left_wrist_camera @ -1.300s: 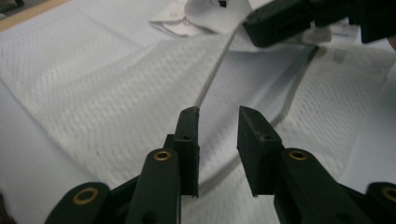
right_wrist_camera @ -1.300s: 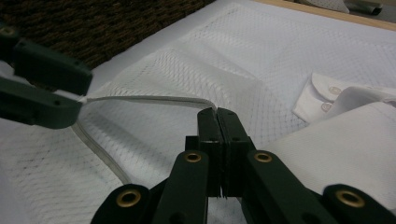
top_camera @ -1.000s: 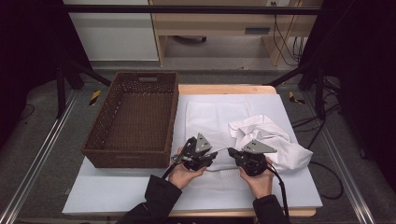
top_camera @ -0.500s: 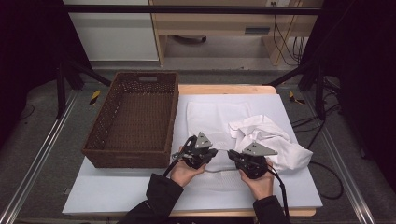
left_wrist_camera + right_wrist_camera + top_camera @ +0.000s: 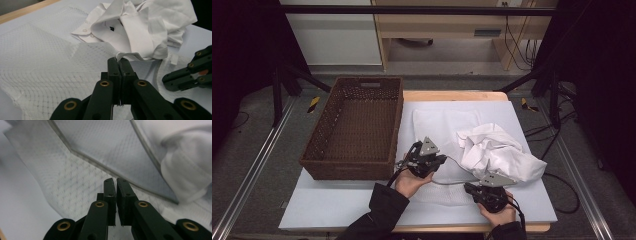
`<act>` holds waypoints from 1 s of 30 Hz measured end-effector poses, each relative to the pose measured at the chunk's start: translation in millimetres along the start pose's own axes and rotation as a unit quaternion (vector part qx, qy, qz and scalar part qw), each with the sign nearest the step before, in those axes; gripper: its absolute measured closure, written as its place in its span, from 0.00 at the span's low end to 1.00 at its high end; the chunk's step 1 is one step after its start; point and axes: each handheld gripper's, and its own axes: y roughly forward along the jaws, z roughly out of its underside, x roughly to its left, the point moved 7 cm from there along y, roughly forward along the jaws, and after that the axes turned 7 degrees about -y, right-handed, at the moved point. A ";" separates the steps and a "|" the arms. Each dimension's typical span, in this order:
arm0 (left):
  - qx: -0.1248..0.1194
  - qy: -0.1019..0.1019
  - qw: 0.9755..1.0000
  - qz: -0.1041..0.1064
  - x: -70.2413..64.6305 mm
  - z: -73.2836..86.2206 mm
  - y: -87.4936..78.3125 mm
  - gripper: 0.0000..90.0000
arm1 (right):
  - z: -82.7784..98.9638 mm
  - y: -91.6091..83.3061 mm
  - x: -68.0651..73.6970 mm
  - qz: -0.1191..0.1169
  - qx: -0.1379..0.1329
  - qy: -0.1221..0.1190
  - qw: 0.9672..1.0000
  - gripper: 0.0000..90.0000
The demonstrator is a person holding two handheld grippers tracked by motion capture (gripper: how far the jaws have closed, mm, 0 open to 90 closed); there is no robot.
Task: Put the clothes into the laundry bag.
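A flat white mesh bag point(image 5: 437, 125) lies on the pale mat, and a crumpled white shirt point(image 5: 497, 150) rests on its right part. My left gripper point(image 5: 443, 161) points toward the shirt. In the left gripper view its jaws point(image 5: 117, 61) are shut on the bag's thin hemmed edge point(image 5: 120, 54), just in front of the shirt point(image 5: 140, 27). My right gripper point(image 5: 468, 187) sits low near the table's front edge. In the right gripper view it point(image 5: 116, 181) is shut over the mesh point(image 5: 75, 185), with nothing seen between the jaws. The bag's grey trim point(image 5: 100, 162) runs ahead of it.
A dark wicker basket point(image 5: 319, 145) stands empty at the left of the mat point(image 5: 337, 205), close to my left hand. The table's front edge runs just below my right hand. Cables and a dark frame post point(image 5: 554, 95) stand off the right side.
My right gripper has moved toward the person and down to the front edge. The left gripper's jaws have closed on the bag's edge and it has stayed in place.
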 end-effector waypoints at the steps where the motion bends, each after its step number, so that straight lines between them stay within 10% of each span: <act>1: -0.002 -0.003 1.000 0.000 -0.9 -1.2 -0.8 0.99 | 3.3 1.4 -0.3 0.003 0.006 -0.004 1.000 0.97; 7: -0.006 -0.012 1.000 0.003 -0.7 -3.4 -2.8 0.99 | 7.0 4.5 -0.1 0.008 0.022 -0.011 1.000 0.96; 11: 0.000 -0.010 1.000 0.001 0.3 0.9 -0.5 0.99 | -6.4 -7.7 -4.6 0.020 -0.015 -0.015 1.000 0.89; 15: 0.001 -0.014 1.000 0.003 0.4 2.1 0.2 0.99 | -27.9 -29.9 -28.1 0.074 -0.072 0.000 0.995 0.69; 16: 0.000 -0.013 1.000 0.002 0.3 2.4 0.2 0.99 | -36.4 -33.9 -42.1 0.112 -0.098 0.009 0.989 0.45; 21: 0.001 -0.014 1.000 0.002 0.2 3.2 1.0 0.99 | -37.5 -18.5 -64.0 0.147 -0.082 0.028 0.985 0.32; 24: 0.003 -0.017 1.000 0.003 0.2 4.6 2.2 0.99 | -33.0 3.6 -68.0 0.128 -0.055 0.039 0.990 0.40; 28: 0.009 -0.019 1.000 0.001 0.8 8.1 4.6 0.99 | -25.9 18.8 -71.9 0.122 -0.024 0.045 0.991 0.88; 30: 0.011 -0.022 1.000 -0.001 1.6 9.7 6.0 0.99 | -26.4 16.3 -72.8 0.123 -0.026 0.045 0.991 0.92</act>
